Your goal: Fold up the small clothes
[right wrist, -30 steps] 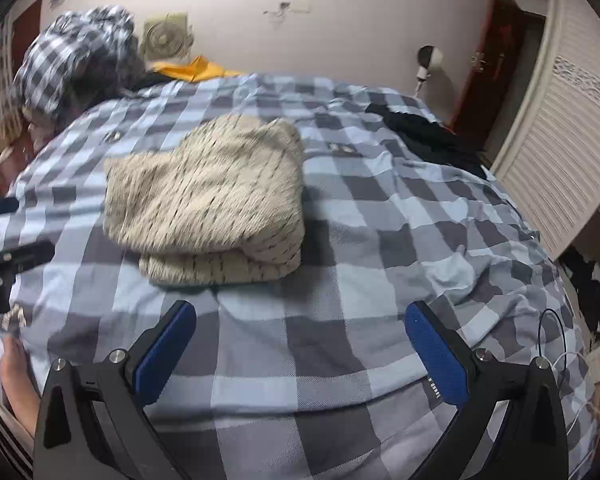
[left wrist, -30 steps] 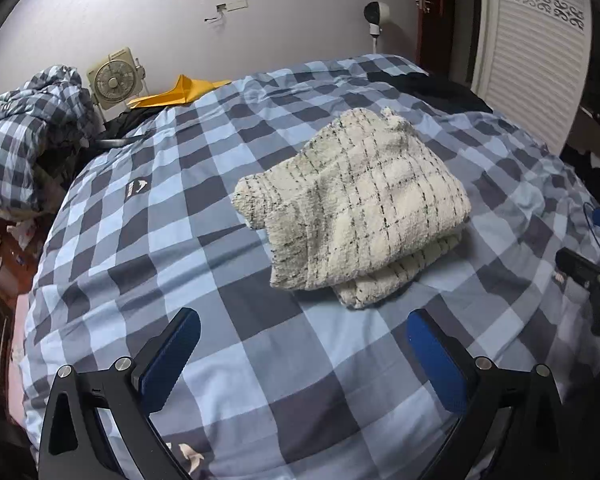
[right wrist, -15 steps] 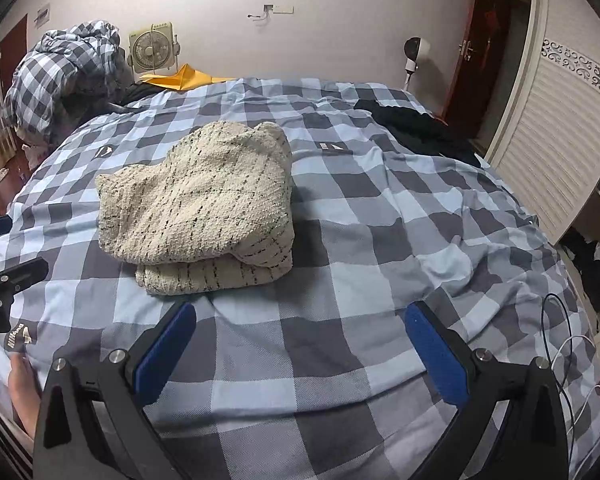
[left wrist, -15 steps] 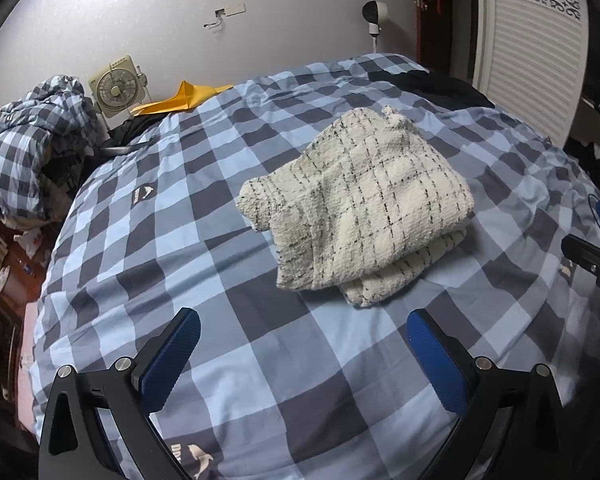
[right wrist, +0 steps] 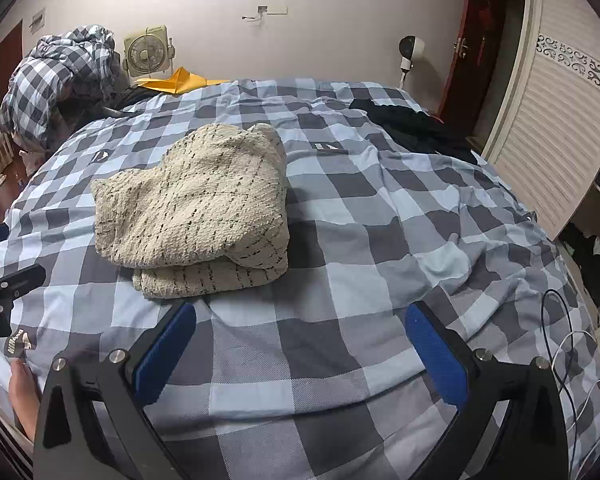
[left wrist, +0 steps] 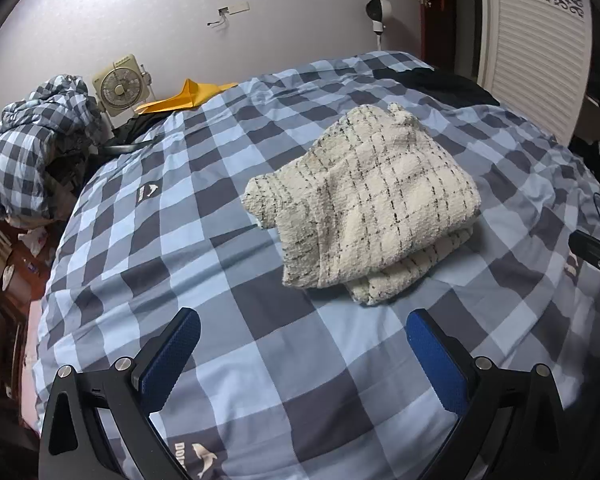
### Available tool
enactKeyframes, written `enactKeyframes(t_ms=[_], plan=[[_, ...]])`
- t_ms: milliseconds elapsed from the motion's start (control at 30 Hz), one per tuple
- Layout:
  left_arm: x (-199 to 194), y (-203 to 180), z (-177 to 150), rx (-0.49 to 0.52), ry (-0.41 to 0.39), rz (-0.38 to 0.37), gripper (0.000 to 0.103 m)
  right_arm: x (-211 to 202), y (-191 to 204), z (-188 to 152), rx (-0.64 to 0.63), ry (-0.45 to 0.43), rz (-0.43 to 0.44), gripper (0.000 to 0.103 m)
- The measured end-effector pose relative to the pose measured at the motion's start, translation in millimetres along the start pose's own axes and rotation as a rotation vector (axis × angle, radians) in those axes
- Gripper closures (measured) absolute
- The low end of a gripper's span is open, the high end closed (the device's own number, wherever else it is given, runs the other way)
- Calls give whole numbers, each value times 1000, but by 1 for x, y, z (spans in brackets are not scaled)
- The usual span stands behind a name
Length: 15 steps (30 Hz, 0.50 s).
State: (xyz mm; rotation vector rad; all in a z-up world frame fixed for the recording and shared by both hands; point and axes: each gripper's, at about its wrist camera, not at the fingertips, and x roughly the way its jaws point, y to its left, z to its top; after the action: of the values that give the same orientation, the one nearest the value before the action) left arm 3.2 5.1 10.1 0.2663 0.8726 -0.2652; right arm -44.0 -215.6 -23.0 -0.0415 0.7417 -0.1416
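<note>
A blue and grey checked duvet [left wrist: 228,264] covers the bed. At its far left edge lies a heap of checked bedding [left wrist: 36,152], with a small beige fan [left wrist: 118,88] against the wall beside it and a yellow cloth [left wrist: 184,94] nearby. Dark clothing [right wrist: 416,128] lies on the far right corner, near a white louvred door [right wrist: 560,128].

Both wrist views look forward, low over the bed [left wrist: 228,280] [right wrist: 340,240], sharing the nearby folded sweater [left wrist: 372,204] [right wrist: 196,204].
</note>
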Motion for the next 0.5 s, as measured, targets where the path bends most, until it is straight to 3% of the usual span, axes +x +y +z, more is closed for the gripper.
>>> enactKeyframes(t_ms=[500], plan=[[1,3,1,2,1,29,0,2,0,-1,-5,4,0,1]])
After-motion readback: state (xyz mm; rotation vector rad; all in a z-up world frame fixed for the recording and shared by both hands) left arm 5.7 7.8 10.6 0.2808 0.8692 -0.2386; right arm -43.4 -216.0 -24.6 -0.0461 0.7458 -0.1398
